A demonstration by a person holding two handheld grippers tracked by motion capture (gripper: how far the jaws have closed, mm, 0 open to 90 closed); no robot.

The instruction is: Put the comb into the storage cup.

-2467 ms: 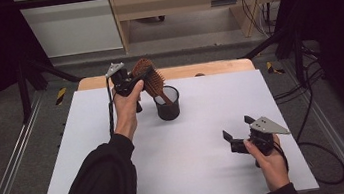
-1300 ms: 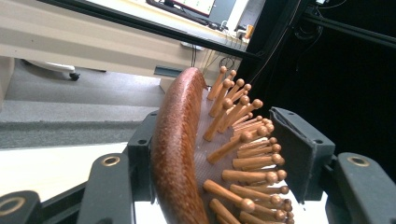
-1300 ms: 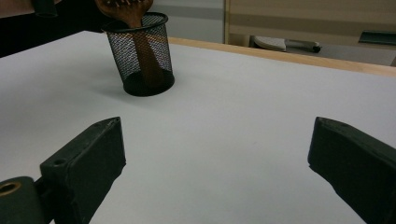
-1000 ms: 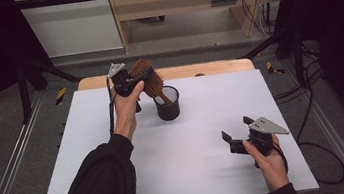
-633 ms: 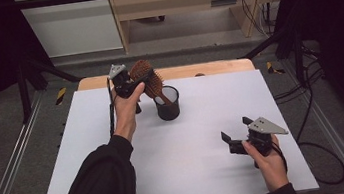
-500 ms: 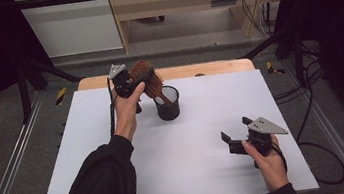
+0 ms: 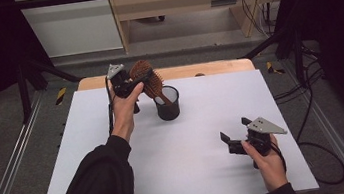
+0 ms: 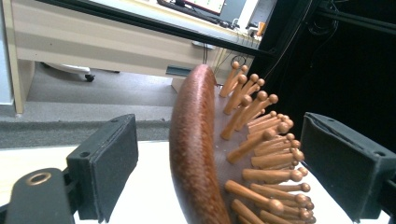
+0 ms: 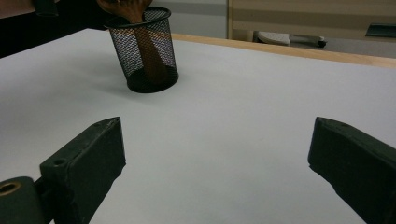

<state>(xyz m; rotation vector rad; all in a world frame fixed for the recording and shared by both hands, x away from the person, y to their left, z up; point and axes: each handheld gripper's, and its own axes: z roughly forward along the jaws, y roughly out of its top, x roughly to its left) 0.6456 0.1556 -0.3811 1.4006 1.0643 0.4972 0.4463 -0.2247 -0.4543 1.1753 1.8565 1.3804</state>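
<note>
The left claw (image 7: 134, 84) is standing spread around the head of one wooden hairbrush (image 7: 147, 78), its jaws apart from the wood on either side. The brush is showing a reddish-brown rounded back and rows of ball-tipped wooden pins; it is leaning with its handle down in one black mesh cup (image 7: 167, 103) at the far middle of the white counter (image 7: 185, 171). The right claw (image 7: 231, 140) is hovering spread, holding nothing, near the counter's right front.

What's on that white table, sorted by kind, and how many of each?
Wooden hairbrush: 1
Black mesh cup: 1
Hand-held grippers: 2, left and right
Total: 4
</note>
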